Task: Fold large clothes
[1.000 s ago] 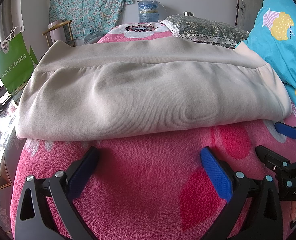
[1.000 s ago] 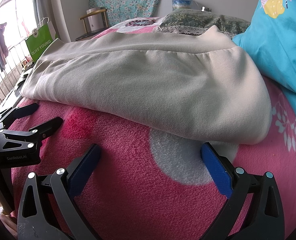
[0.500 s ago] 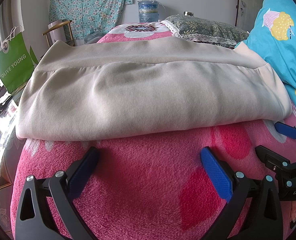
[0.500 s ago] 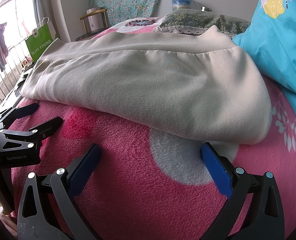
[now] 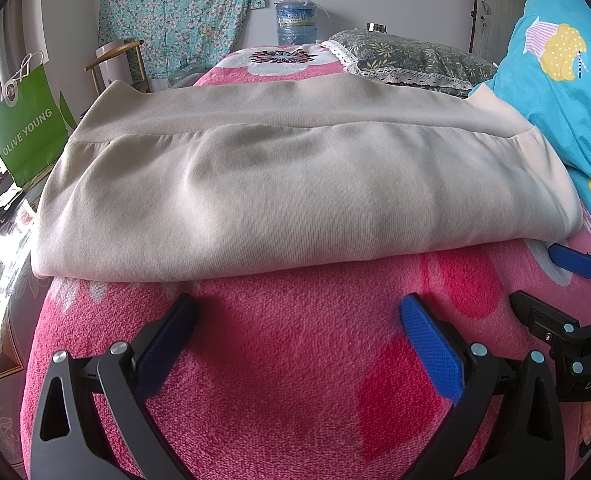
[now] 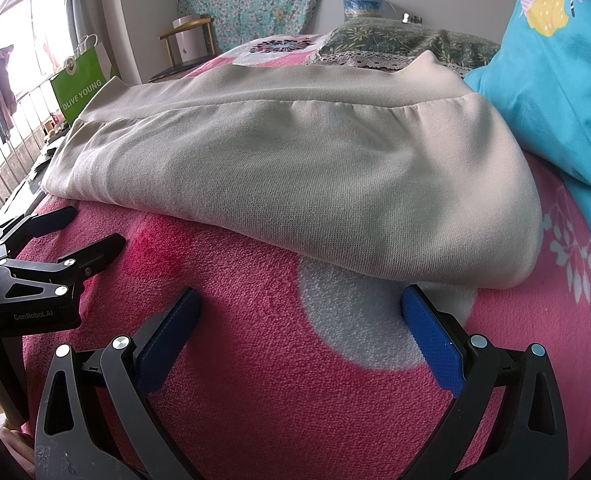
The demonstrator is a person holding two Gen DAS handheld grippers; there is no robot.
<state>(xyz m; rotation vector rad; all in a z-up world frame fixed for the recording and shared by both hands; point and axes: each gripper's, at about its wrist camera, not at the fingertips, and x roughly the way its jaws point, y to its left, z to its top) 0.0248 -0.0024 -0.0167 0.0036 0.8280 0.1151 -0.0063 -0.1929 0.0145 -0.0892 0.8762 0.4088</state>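
A folded beige garment point(image 5: 295, 184) lies flat on the pink fleece blanket point(image 5: 295, 360) of a bed, its ribbed hem at the far side. It also shows in the right wrist view point(image 6: 315, 176). My left gripper point(image 5: 297, 312) is open and empty, its blue pads just short of the garment's near edge. My right gripper point(image 6: 301, 308) is open and empty too, by the garment's right near corner. Each gripper shows at the edge of the other's view: the right one point(image 5: 547, 276) and the left one point(image 6: 91, 232).
A turquoise quilt point(image 5: 555, 92) is piled at the right. A grey floral pillow point(image 5: 411, 60) lies at the bed's far end. A green paper bag point(image 5: 27, 128), a chair point(image 5: 111, 64) and a water bottle point(image 5: 295, 20) stand beyond the bed's left side.
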